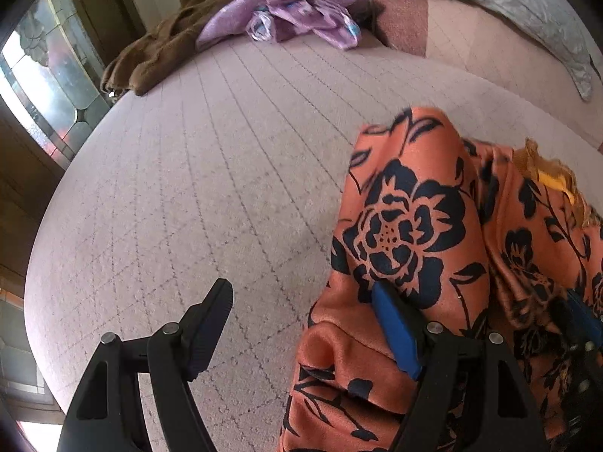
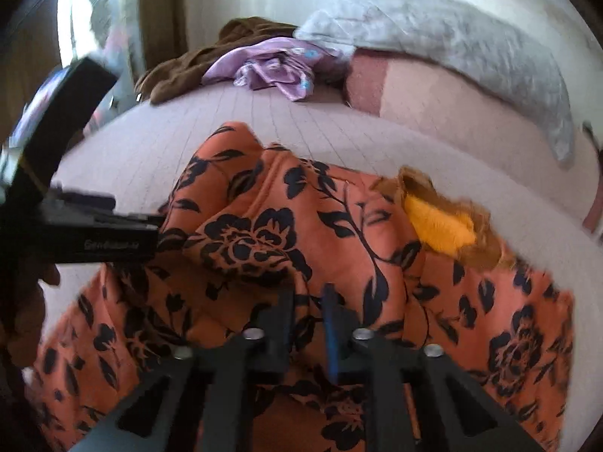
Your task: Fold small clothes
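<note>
Left wrist view: the left gripper (image 1: 301, 324) has its fingers spread wide, one over the pink quilted bed (image 1: 211, 173), the other resting on the orange satin garment with black flowers (image 1: 407, 226) at lower right.

Right wrist view: the right gripper (image 2: 311, 320), fingers pressed together, pinches a fold of that garment at lower centre.

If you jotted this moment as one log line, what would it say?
left gripper: open, beside cloth | right gripper: shut on orange floral garment | bed: garment bunched, unfolded
</note>
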